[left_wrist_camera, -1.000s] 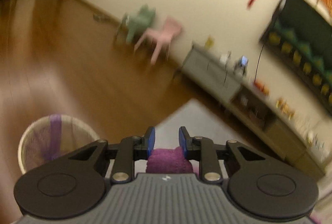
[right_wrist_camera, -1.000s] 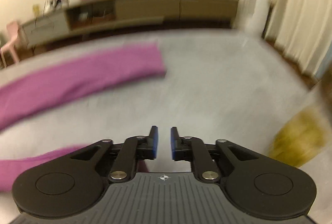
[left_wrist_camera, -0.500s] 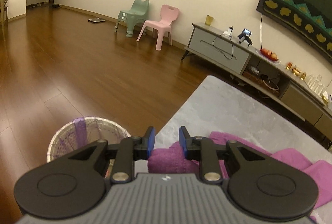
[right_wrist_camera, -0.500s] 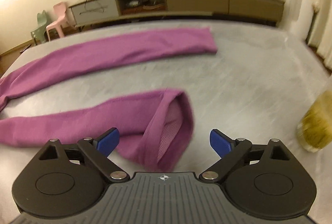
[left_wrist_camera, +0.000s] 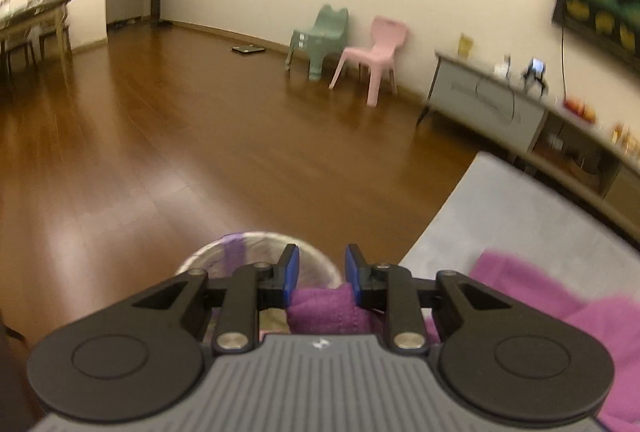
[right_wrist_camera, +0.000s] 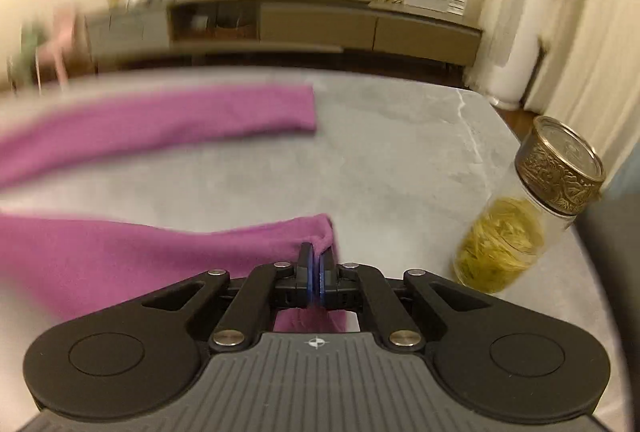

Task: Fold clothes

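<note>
The right tool (right_wrist_camera: pixel 316 264) is pinched shut on one purple garment's (right_wrist_camera: pixel 120 252) sleeve end; the left tool (left_wrist_camera: pixel 322 268) grips a bunched fold (left_wrist_camera: pixel 324 306). Both sleeves lie across the grey worktop (right_wrist_camera: pixel 400 152), one jar (right_wrist_camera: pixel 520 224) right of the right tool.

I am working in a home living room. Ahead of my left gripper (left_wrist_camera: pixel 322 264) spreads a polished wood floor (left_wrist_camera: pixel 160 136), with two small plastic chairs, one green (left_wrist_camera: pixel 320 40) and one pink (left_wrist_camera: pixel 372 58), against the far wall. To their right runs a long low media cabinet (left_wrist_camera: pixel 492 108) beneath a wall-mounted screen (left_wrist_camera: pixel 600 4). Beyond my right gripper (right_wrist_camera: pixel 318 260) the same cabinet carries glassware and snacks, pale curtains (right_wrist_camera: pixel 580 32) hang further right, and a jar of tea (right_wrist_camera: pixel 520 216) stands just right on the grey table (right_wrist_camera: pixel 400 160).
</note>
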